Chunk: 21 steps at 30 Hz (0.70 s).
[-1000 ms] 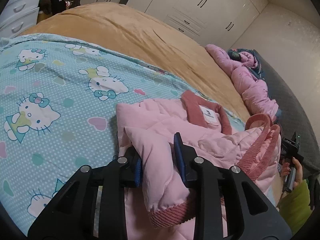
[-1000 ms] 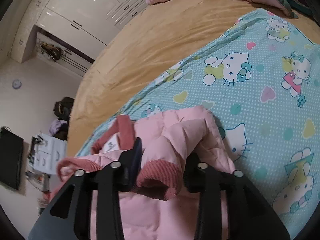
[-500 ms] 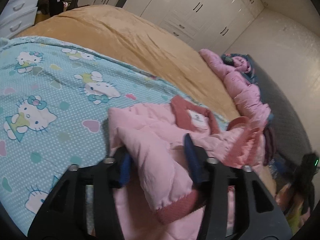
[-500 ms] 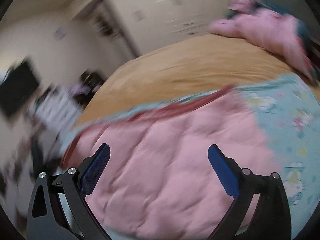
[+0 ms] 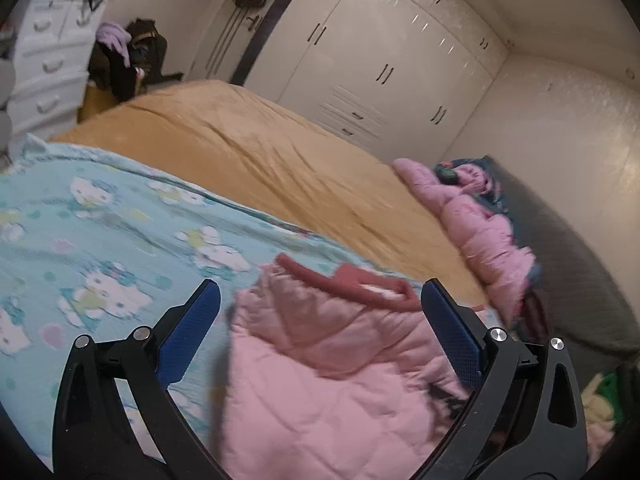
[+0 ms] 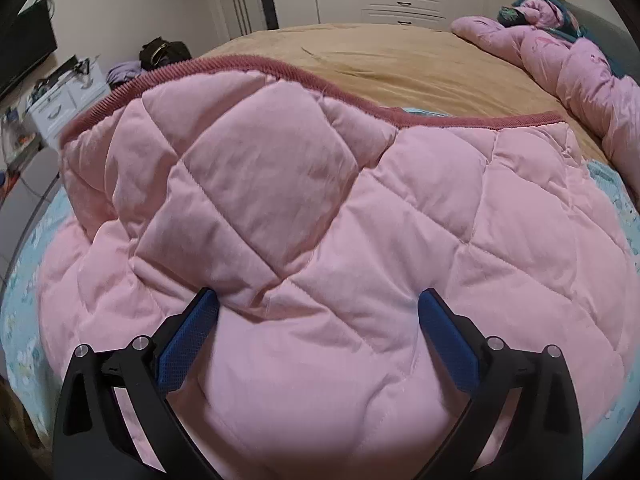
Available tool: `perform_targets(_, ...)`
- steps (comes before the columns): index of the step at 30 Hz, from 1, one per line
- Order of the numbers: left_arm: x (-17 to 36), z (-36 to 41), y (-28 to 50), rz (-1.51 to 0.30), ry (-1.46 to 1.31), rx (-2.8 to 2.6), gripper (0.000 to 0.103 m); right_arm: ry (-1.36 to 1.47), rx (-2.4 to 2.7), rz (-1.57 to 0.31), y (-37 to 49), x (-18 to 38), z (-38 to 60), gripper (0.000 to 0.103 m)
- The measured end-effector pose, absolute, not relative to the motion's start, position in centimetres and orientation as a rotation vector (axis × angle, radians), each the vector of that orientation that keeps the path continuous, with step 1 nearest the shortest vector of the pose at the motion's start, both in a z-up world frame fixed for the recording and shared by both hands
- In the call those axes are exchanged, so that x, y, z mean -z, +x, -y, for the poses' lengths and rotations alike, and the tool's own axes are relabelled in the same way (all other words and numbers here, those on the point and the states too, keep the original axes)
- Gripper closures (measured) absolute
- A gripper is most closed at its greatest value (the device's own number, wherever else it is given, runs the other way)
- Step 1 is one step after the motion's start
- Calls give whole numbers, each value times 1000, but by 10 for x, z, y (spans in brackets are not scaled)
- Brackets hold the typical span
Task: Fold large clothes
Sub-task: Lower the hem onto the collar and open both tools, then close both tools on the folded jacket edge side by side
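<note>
Left wrist: pink jacket blurred, lower edge cut off.

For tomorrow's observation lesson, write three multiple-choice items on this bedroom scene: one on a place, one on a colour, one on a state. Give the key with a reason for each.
1. Where does the pink quilted jacket lie?
A. on the cartoon-cat sheet
B. on the floor
C. in a drawer

2. What colour is the jacket's ribbed trim?
A. green
B. dusty red
C. white

3. How stands the left hand-held gripper?
A. clamped on a sleeve
B. open, pads clear of the cloth
C. shut on nothing

Key: A, the sheet shows around the jacket; B, the ribbed edge is dusty red; B, its jaws have just been opening and now stand wide with the jacket lying loose between them.
</note>
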<state>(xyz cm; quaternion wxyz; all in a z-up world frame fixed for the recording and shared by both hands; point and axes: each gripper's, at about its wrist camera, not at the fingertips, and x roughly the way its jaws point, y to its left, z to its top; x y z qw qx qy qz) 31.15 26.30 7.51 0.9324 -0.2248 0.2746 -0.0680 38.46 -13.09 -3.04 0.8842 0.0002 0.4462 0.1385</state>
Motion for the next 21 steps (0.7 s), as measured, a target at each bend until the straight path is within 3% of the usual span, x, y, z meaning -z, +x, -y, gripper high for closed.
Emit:
perform_targets(6,-17,-256,348,-792,-295,48,9,177,-341,-783,383,-12,200,5)
perform_targets(10,21,-249,364,-881,-347,126,9,172,-131,-752,398,-24,282,4)
perform_targets(16,34,-236,370,-847,-343,148,13,139,-29,-923,442,17,349,5)
perform_targets(17,31,-234,367,-827,-340,152,32,148,-44,-947,449,27,344,10)
perform_targets(18,28,-232,367,-816,-334,149,52,171,-70,-957,449,35,339,22)
perform_targets(19,27,-231,367,-814,-317,134,60,184,-80,-964,451,41,342,25)
perform_targets(20,26,-229,366,-807,-287,121,79,175,-86,-951,451,41,340,33)
perform_targets(21,26,-228,366,-799,-277,119,90,166,-95,-937,449,41,338,44)
